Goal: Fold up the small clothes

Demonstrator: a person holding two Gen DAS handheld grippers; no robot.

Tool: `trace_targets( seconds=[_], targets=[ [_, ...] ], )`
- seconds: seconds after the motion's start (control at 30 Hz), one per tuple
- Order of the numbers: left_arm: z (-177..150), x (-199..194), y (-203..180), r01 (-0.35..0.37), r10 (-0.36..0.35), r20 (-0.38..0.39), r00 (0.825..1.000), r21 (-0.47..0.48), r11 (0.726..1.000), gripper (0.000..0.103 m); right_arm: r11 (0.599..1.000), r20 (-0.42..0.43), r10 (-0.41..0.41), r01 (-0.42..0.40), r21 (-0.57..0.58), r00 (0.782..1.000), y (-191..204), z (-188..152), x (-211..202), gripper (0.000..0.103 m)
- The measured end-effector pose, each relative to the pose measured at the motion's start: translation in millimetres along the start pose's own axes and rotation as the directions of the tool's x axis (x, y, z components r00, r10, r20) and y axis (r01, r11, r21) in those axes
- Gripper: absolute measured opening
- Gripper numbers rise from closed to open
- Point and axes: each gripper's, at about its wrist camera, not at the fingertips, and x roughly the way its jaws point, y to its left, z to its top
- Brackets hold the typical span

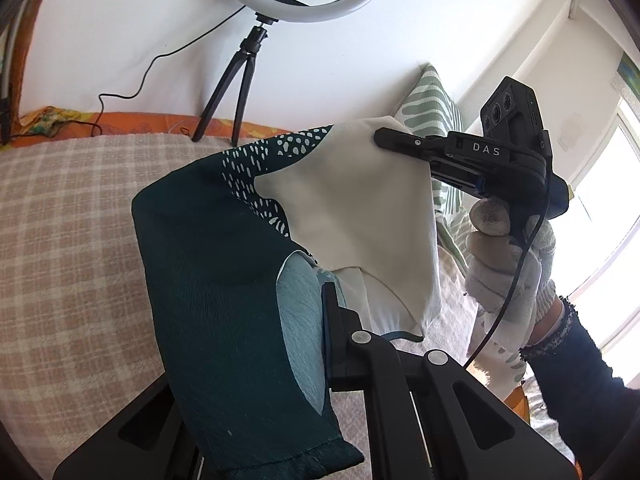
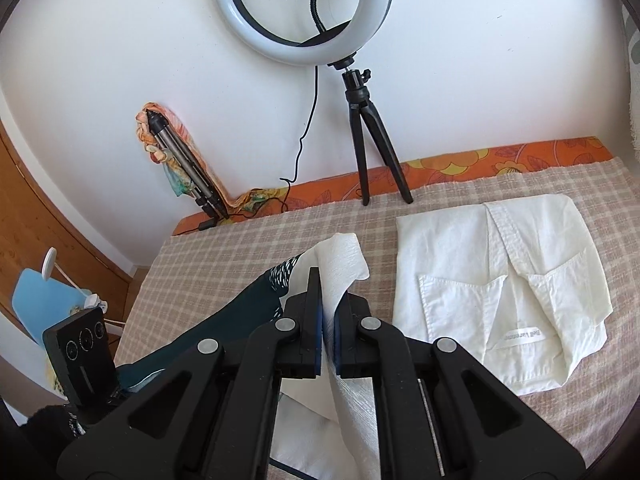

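Note:
A small garment (image 1: 224, 264), dark teal with white dots and a cream panel, hangs in the air over the checked bed cover (image 1: 72, 216). My left gripper (image 1: 320, 304) is shut on its lower edge; cloth hides the left finger. My right gripper (image 1: 384, 138), held by a gloved hand, is shut on the cream corner at the upper right. In the right wrist view the right gripper (image 2: 329, 308) pinches the cream cloth (image 2: 340, 264) between its pads, with the teal part (image 2: 224, 332) trailing left to the left gripper's body (image 2: 86, 360).
A folded white shirt (image 2: 500, 292) lies on the bed cover (image 2: 240, 256) to the right. A ring light on a tripod (image 2: 372, 148) stands at the wall. A folded tripod (image 2: 184, 168) leans at the back left. A green striped pillow (image 1: 432, 116) lies at the right.

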Motion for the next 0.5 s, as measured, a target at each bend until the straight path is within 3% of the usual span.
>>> trace_targets(
  seconds=[0.3,0.5],
  targets=[
    [56,70,-38,0.013,-0.019,0.052,0.998,0.113,0.994,0.004,0.993,0.075,-0.110,0.113,-0.034,0.991,-69,57,-29,0.005],
    [81,127,-58,-0.008,0.000,0.052,0.999,0.157,0.988,0.004,0.986,0.091,-0.159,0.162,-0.032,0.983,-122,84,-24,0.005]
  ],
)
